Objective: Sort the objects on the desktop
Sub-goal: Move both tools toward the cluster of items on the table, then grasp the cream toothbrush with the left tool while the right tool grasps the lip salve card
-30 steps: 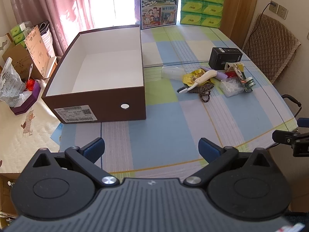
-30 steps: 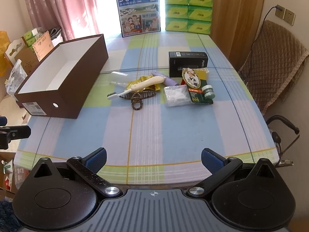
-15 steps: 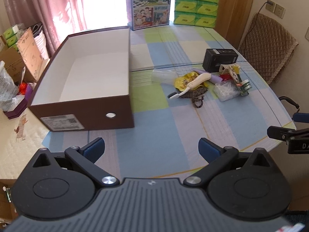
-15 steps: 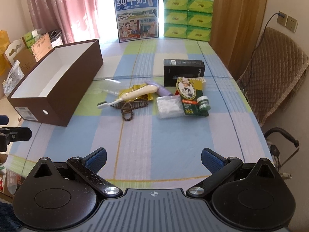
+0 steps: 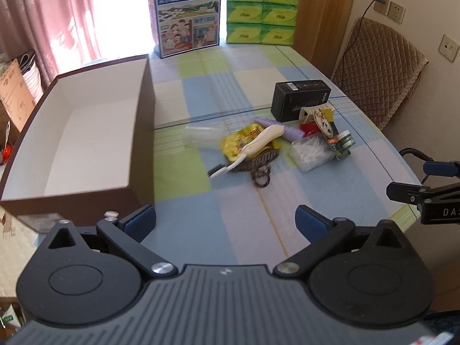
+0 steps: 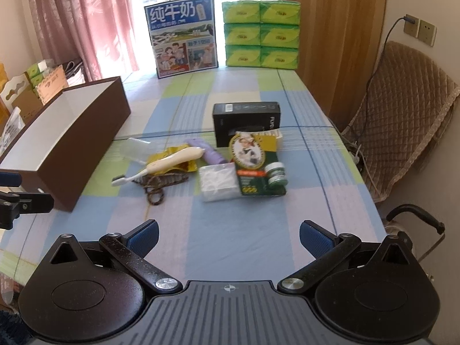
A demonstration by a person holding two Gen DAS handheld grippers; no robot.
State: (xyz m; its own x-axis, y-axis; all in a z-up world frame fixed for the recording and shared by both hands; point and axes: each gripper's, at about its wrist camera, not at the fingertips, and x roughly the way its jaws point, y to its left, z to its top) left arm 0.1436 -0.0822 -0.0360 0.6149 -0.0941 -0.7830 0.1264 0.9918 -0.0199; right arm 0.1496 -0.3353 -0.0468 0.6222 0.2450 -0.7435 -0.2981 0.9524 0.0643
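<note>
Both grippers have pushed in toward the pile since a second ago, so everything looks bigger and closer.

Left wrist view: left gripper (image 5: 225,220) hangs over the near worktop (image 5: 207,230) with jaws spread wide and nothing between them. One brown box (image 5: 77,132), open top and white inside, sits just left of it, nothing in it that I can see. The clutter sits mid-worktop, well apart from the jaws: one toothbrush (image 5: 253,146) lying across one yellow packet (image 5: 241,141) and one braided cord (image 5: 260,166), plus one clear bag (image 5: 201,136) beside the box. My worry: the left fingertip is really near the box's front corner, so a careless swing could knock it.

Right wrist view: right gripper (image 6: 228,235) is also spread wide and empty, aimed at the pile. Counting: one black carton (image 6: 245,122), one purple tube (image 6: 208,152), one green card pack (image 6: 253,166), one small green jar (image 6: 276,175) resting on that pack, one clear tub of white bits (image 6: 217,182). Far end: one milk carton box (image 6: 182,36) and six green tissue packs (image 6: 260,33). Things overlap a lot, so pinching the toothbrush could drag the packet or snag the cord, and lifting the card pack would probably roll the jar off.
</note>
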